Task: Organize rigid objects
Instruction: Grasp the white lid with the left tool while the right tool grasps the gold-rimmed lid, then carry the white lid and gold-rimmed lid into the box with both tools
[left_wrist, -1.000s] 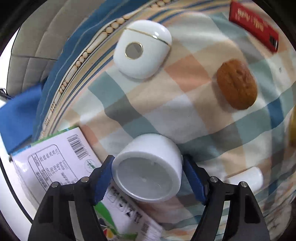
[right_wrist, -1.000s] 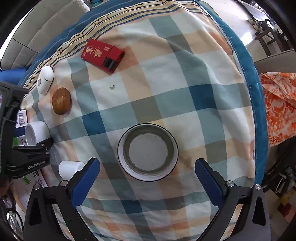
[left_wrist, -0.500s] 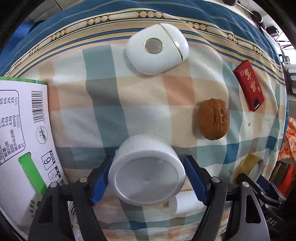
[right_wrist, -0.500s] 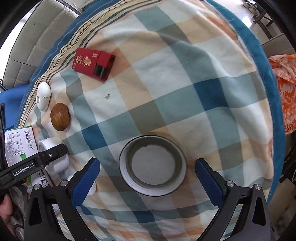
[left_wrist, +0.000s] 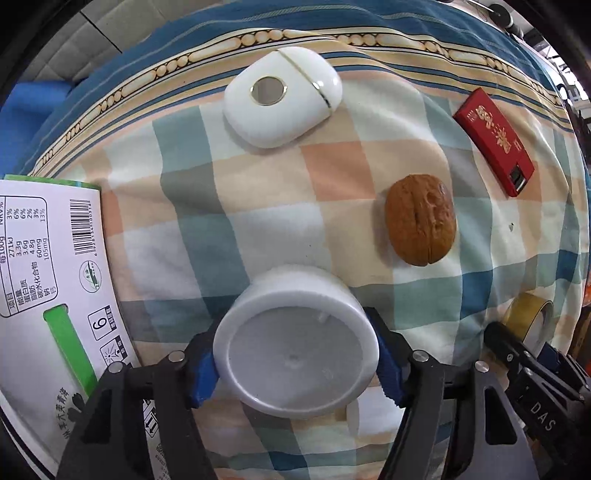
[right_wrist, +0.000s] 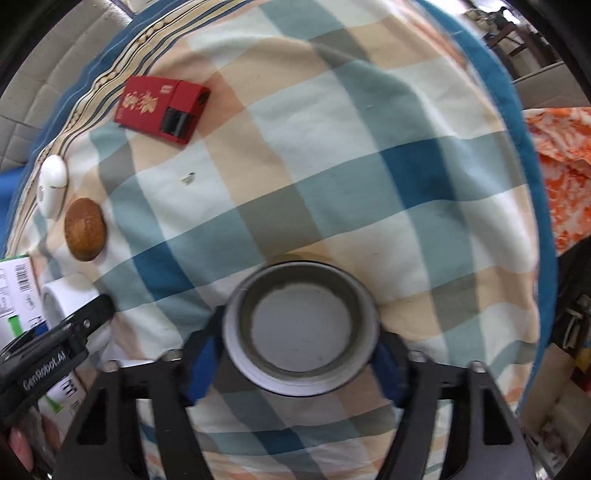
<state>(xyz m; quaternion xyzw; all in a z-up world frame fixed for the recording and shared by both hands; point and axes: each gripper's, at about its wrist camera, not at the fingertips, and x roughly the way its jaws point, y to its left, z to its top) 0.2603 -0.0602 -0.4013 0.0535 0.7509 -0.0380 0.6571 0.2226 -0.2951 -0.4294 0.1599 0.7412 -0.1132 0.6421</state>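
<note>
My left gripper (left_wrist: 295, 363) is shut on a white cylindrical jar (left_wrist: 295, 347), base toward the camera, held over the checked cloth (left_wrist: 258, 221). My right gripper (right_wrist: 295, 354) is shut on a roll of tape (right_wrist: 301, 328) with a grey inner ring; in the left wrist view the roll looks yellowish (left_wrist: 528, 317). A walnut (left_wrist: 419, 219), a white oval case (left_wrist: 282, 98) and a red box (left_wrist: 495, 142) lie on the cloth beyond the jar. The walnut (right_wrist: 84, 229), case (right_wrist: 53, 186) and red box (right_wrist: 160, 109) also show at the left in the right wrist view.
A white and green carton (left_wrist: 48, 280) lies at the cloth's left edge. A small white cylinder (left_wrist: 352, 413) lies on the cloth under the jar. Orange patterned fabric (right_wrist: 561, 158) is off the table's right side. A blue item (left_wrist: 33, 99) sits beyond the far left edge.
My right gripper has closed on the tape roll; it was wide open before. My left gripper keeps the white jar and has turned, so the walnut and red box come into view.
</note>
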